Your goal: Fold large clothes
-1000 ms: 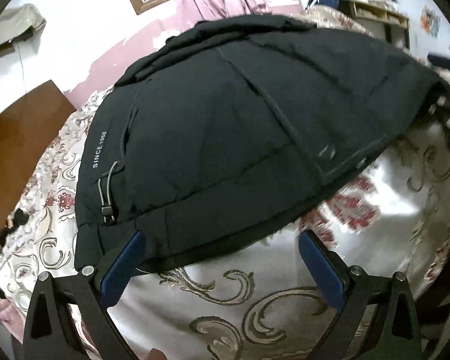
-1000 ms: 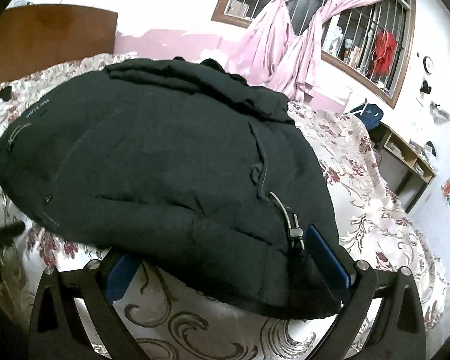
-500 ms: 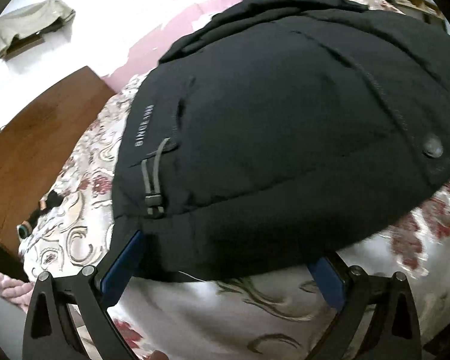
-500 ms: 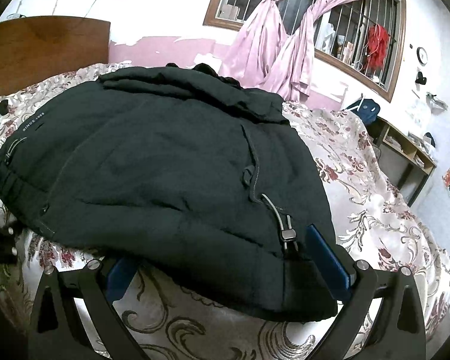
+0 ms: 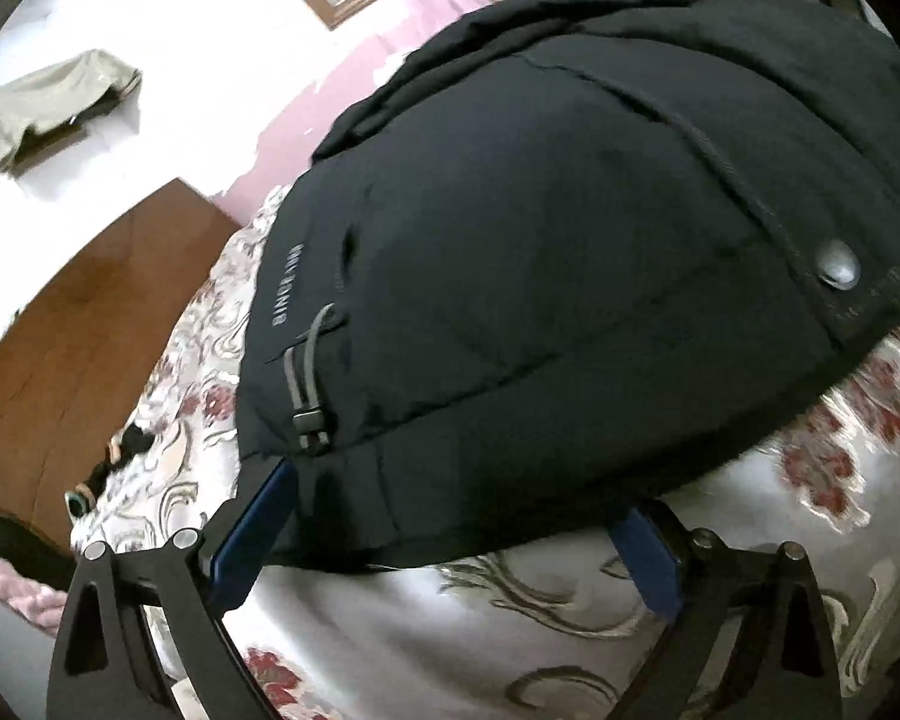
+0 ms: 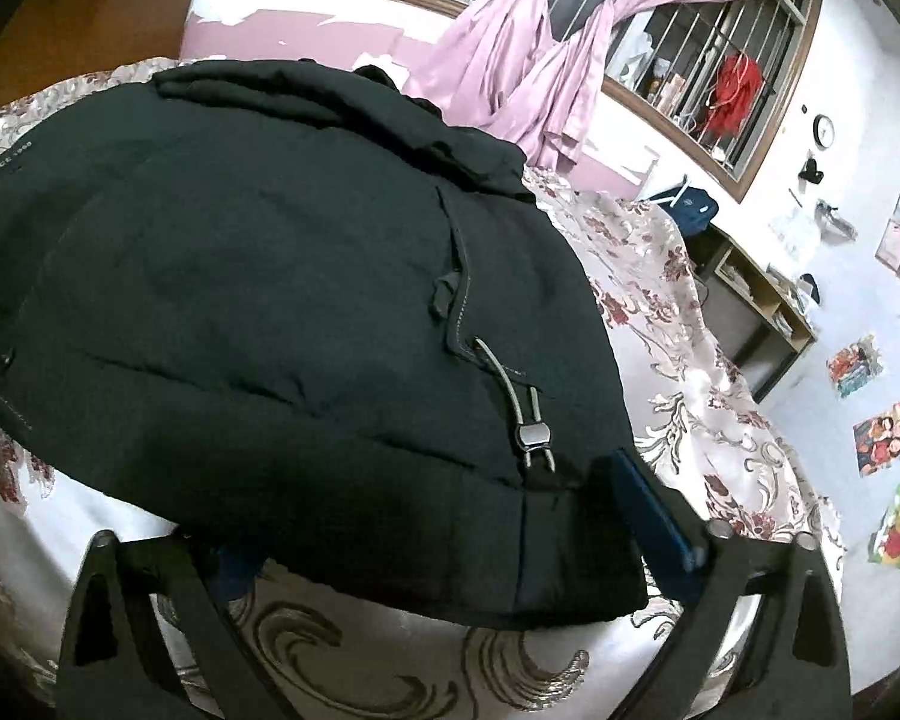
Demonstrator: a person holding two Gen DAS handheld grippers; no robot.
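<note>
A large black padded jacket [image 5: 540, 240] lies spread on the flowered bedspread [image 5: 510, 630]. In the left wrist view its near hem corner, with a grey drawcord and toggle [image 5: 312, 414], lies between the wide-apart blue fingers of my left gripper [image 5: 450, 534], which is open. In the right wrist view the jacket [image 6: 270, 300] fills the middle. Its other hem corner, with a cord toggle [image 6: 534, 438], lies between the spread fingers of my right gripper [image 6: 450, 546], also open. The jacket hides the left pad there.
A brown wooden headboard [image 5: 72, 324] stands at the left. Pink curtains [image 6: 528, 60] hang at a barred window on the far wall. A wooden shelf unit [image 6: 756, 306] stands right of the bed. Small dark items [image 5: 120, 450] lie on the bedspread near the headboard.
Both grippers have moved in closer to the jacket hem. The left view has swung left and the hem now lies deeper between its fingers. Both stay open.
</note>
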